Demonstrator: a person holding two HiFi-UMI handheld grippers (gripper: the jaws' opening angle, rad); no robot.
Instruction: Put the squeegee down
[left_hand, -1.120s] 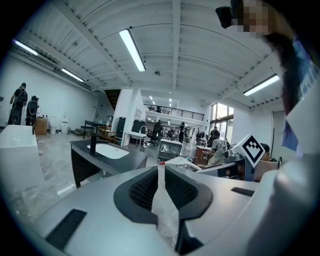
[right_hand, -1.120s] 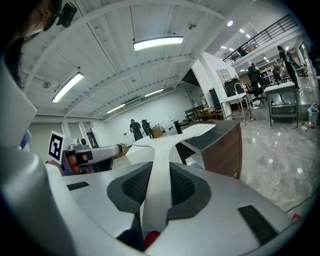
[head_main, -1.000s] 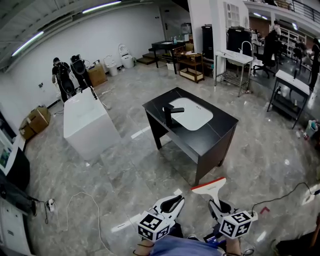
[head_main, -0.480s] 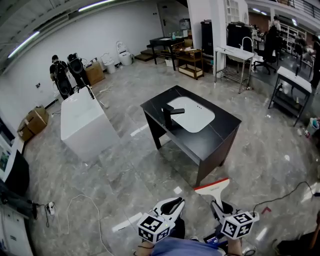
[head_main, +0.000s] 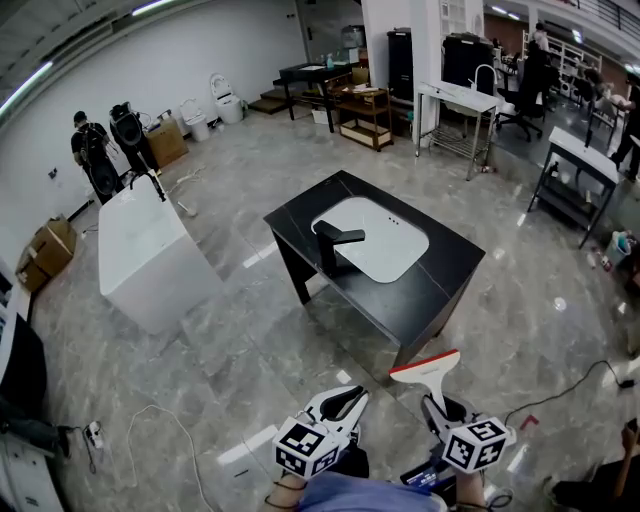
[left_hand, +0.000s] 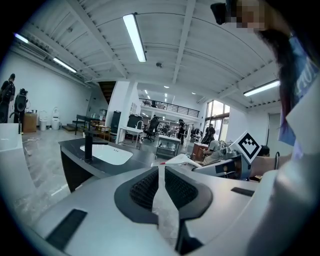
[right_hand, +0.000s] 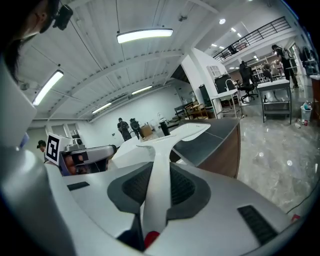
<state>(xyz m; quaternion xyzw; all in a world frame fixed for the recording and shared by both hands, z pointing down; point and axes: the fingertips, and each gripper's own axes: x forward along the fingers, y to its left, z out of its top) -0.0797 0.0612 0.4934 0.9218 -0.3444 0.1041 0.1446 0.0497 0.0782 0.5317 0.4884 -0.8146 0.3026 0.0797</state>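
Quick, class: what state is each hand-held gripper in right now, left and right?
Left hand-held gripper: closed, nothing between its jaws.
Right hand-held gripper: closed on the squeegee, gripping its handle.

Black worktop (head_main: 440, 268) w/ white basin (head_main: 378, 240) & black tap (head_main: 334, 243) mid-floor, white cabinet (head_main: 148, 255) at its left, cardboard boxes (head_main: 47, 249) by wall.

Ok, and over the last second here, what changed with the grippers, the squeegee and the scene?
The person has walked closer to the black sink table, which looks slightly larger in the head view, and the white tub has slid toward the left edge. Nothing was taken hold of or let go. The right gripper is still shut on the squeegee, and the left gripper is still shut and empty.
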